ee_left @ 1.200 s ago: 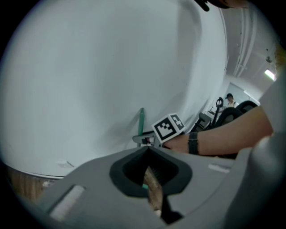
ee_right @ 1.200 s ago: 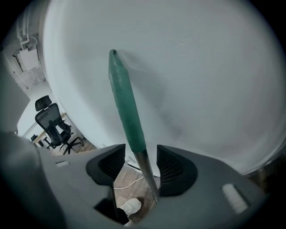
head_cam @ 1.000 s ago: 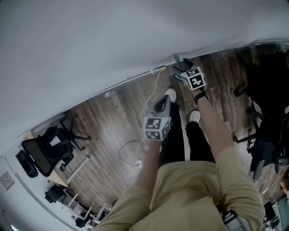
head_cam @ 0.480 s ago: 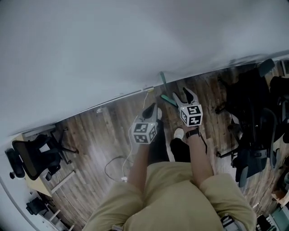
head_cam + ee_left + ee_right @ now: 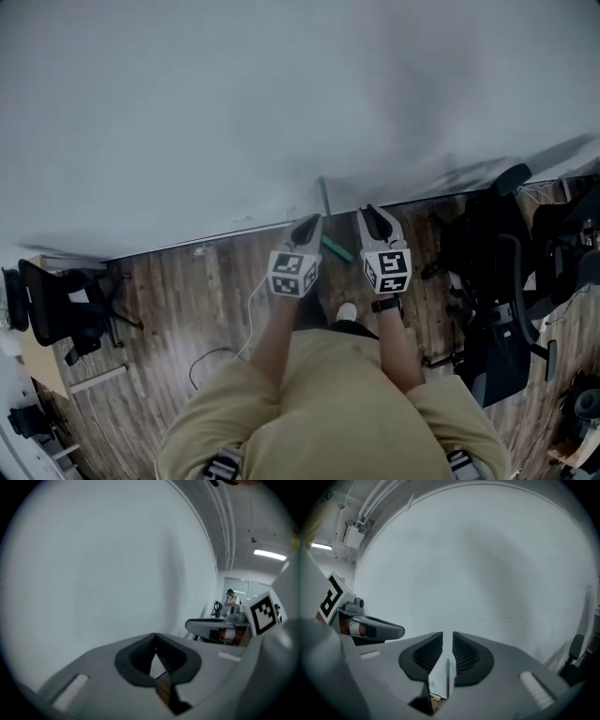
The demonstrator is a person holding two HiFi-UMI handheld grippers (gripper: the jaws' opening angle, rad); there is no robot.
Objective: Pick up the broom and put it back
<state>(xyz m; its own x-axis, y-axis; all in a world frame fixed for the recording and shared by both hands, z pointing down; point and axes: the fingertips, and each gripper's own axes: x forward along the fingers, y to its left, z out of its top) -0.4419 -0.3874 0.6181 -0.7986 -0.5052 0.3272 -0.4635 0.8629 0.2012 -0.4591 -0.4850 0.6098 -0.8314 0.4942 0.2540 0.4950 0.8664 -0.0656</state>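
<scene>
The green broom [image 5: 324, 201] stands at the foot of the white wall, its thin handle upright and a green part [image 5: 337, 249] by the floor. Both grippers are held up side by side in front of the wall, above the broom's base and apart from it. My left gripper [image 5: 307, 226] is shut with nothing in it. My right gripper [image 5: 374, 217] keeps a narrow gap; its jaws have just been closing, with nothing between them. Through that gap the green handle [image 5: 447, 669] shows far below.
The white wall [image 5: 281, 103] fills the view ahead. A black office chair [image 5: 61, 309] stands at the left, and more black chairs [image 5: 502, 281] at the right. A white cable [image 5: 225, 354] lies on the wooden floor. A person [image 5: 231, 600] stands far off.
Both grippers have risen from near the floor to in front of the wall. They now sit closer together, and the broom lies below and between them.
</scene>
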